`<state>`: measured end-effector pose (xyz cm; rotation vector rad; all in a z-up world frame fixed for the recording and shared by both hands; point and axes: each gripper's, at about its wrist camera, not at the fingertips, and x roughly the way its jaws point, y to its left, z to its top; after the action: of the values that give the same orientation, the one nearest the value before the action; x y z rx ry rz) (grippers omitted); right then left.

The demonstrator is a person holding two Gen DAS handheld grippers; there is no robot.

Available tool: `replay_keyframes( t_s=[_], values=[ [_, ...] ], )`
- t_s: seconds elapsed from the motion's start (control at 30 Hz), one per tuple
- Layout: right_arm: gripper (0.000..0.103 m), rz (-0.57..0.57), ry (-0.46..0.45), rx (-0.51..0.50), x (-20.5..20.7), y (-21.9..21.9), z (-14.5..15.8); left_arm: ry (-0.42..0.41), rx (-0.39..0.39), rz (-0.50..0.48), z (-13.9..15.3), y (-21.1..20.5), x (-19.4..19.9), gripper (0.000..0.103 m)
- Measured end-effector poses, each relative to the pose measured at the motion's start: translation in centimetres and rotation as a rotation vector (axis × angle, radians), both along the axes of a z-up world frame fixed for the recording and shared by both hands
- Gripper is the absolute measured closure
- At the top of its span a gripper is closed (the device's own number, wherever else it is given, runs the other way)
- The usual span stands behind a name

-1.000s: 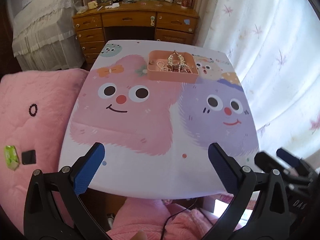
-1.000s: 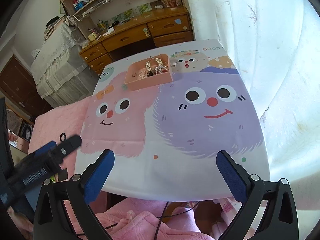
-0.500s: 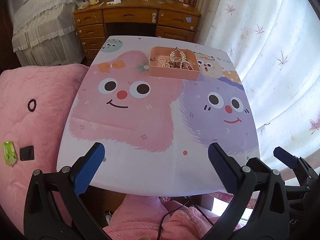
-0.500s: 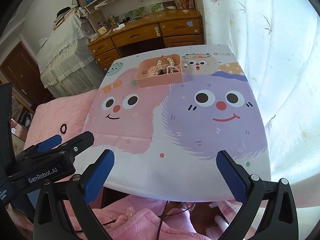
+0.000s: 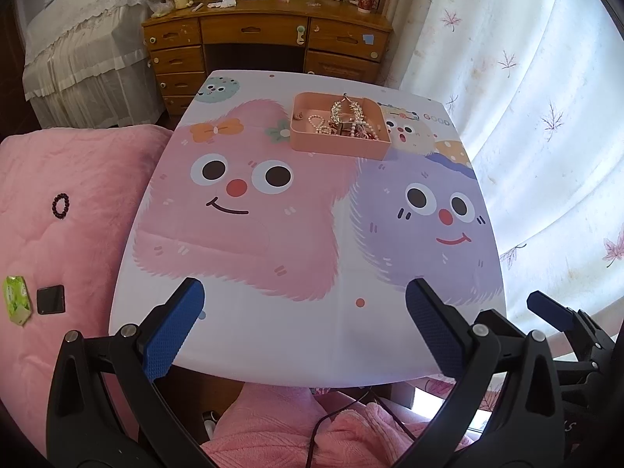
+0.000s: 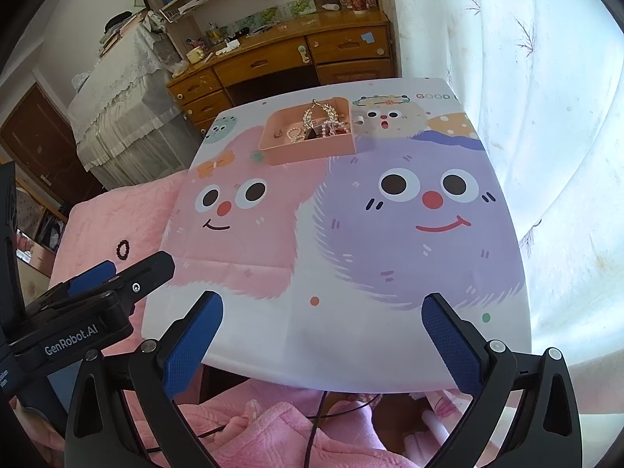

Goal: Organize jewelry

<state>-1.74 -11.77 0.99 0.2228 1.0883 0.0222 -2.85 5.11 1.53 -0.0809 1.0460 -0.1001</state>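
Observation:
A pink tray (image 5: 335, 147) at the far side of the cartoon-print table (image 5: 273, 343) holds a tangle of pearl and gold jewelry (image 5: 347, 123); it also shows in the right wrist view (image 6: 312, 150). A dark beaded bracelet (image 5: 60, 205) lies on the pink blanket to the left, also in the right wrist view (image 6: 123, 249). My left gripper (image 5: 304, 327) is open and empty over the table's near edge. My right gripper (image 6: 321, 341) is open and empty beside it, to the right.
A pink blanket (image 5: 58, 241) covers the bed at left, with a green packet (image 5: 15, 300) and a small black square (image 5: 50, 299) on it. A wooden desk (image 5: 265, 39) stands beyond the table. White curtains (image 5: 526, 117) hang along the right.
Both grippers have risen and pulled back slightly, so the table and tray sit lower and farther in view. Both stayed open and empty. The jewelry has not moved.

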Motion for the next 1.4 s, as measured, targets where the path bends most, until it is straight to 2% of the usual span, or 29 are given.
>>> replay_keyframes(
  t_s=[1.4],
  values=[
    [0.000, -0.053, -0.009, -0.015, -0.2, -4.5, 1.4, -0.043, 0.071, -0.041, 1.0, -4.3, 1.0, 0.001]
  ],
)
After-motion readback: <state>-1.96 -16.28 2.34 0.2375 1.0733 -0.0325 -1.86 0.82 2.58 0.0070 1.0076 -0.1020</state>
